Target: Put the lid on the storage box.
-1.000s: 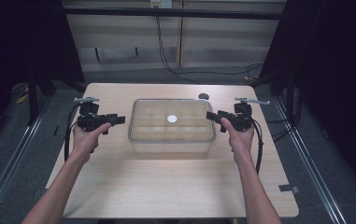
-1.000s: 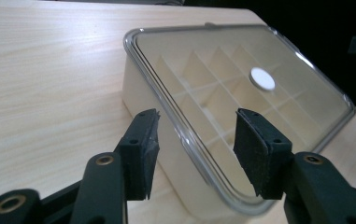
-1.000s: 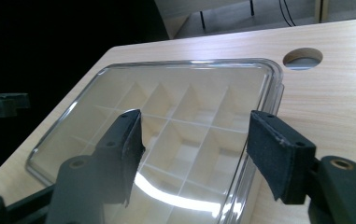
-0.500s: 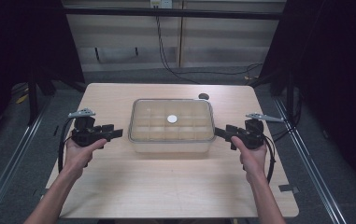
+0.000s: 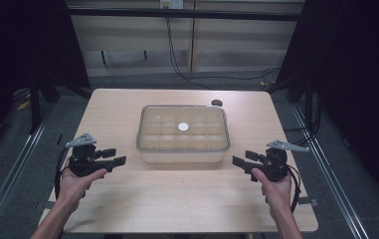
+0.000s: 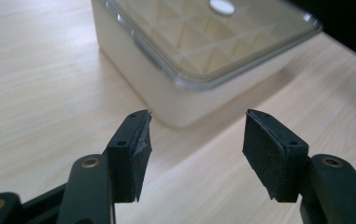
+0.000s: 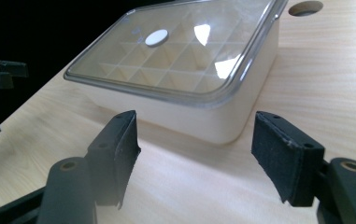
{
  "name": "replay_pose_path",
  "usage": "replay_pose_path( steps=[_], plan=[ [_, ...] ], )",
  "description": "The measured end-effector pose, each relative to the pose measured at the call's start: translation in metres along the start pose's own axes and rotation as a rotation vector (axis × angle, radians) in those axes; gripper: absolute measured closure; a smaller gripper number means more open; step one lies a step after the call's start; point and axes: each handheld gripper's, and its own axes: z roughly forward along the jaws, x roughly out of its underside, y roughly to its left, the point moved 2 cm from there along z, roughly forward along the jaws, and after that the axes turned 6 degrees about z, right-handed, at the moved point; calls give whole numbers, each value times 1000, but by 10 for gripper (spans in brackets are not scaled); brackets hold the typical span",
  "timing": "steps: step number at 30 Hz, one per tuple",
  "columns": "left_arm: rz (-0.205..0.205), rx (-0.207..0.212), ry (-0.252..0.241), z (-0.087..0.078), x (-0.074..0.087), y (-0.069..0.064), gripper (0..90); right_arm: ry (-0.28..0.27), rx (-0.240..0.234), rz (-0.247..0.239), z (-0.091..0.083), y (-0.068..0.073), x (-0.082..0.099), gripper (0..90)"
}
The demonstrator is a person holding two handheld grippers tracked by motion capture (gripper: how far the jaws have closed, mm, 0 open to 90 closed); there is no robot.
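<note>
While both tongs [image 5: 120, 161] [image 5: 238, 161] have just been opening, empty, beside the box [image 5: 183, 149], the right gripper view catches a table hole [image 7: 305, 7].

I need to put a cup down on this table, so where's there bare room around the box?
Bare wood runs along the near edge of the table, between the left gripper and right gripper. The strip behind the box is free except for a small round hole. It is tightest beside the box's near corners, where both open grippers sit.
</note>
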Motion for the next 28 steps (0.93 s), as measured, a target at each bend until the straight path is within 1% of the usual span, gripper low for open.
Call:
replay_pose_path(
  steps=[1,2,3,4,5,7,8,10,11,12,13,14,15,16,17,18,19,20,21,22,23,25,26,27,28],
  plan=[
    [4,7,2,-1,3,-1,426,-1,0,1,-2,1,3,314],
    [4,7,2,-1,3,-1,429,-1,0,1,-2,1,3,314],
    [7,13,5,-4,9,-4,425,-1,1,-6,-5,1,9,314],
    [7,13,5,-4,9,-4,434,-1,1,-6,-5,1,9,314],
    [21,8,12,-6,14,-7,480,0,19,-17,-9,2,15,322],
    [4,30,4,-9,18,-8,488,11,20,-26,-11,2,22,325],
    [4,30,4,-9,18,-8,498,17,26,-28,-12,2,25,331],
    [21,10,18,-11,26,-12,495,22,33,-31,-13,2,31,344],
    [21,15,23,-11,30,-14,496,24,34,-33,-14,2,34,347],
    [21,15,23,-11,30,-14,498,24,34,-33,-14,2,34,347],
    [28,10,30,-12,35,-16,498,23,30,-29,-15,1,36,347],
    [26,-10,43,-13,41,-19,506,29,16,-19,-17,-1,42,341],
    [26,-10,43,-13,41,-19,500,30,22,-19,-18,-1,44,336],
    [16,-13,41,-14,49,-22,489,33,32,-20,-19,-2,47,318],
    [7,-10,49,-14,53,-23,467,38,28,-22,-19,-3,50,311],
    [7,-10,49,-14,53,-23,451,42,32,-17,-20,-3,53,311],
    [12,-8,65,-15,60,-25,440,38,35,-17,-21,-4,56,311],
    [14,-22,65,-16,63,-25,430,39,37,-18,-22,-5,59,311],
    [4,-20,62,-16,67,-25,414,32,51,-21,-22,-6,61,300],
    [4,-20,62,-16,67,-25,392,32,51,-21,-22,-6,61,300],
    [-19,-4,71,-15,75,-25,380,19,82,-22,-23,-8,65,246],
    [3,-25,93,-15,77,-25,374,29,83,-21,-23,-11,68,234],
    [3,-25,93,-15,77,-25,357,29,83,-21,-23,-11,68,234],
    [13,-42,97,-15,78,-22,350,31,85,-24,-22,-13,70,226],
    [13,-42,97,-15,78,-22,345,31,85,-24,-22,-13,70,226]
  ],
)
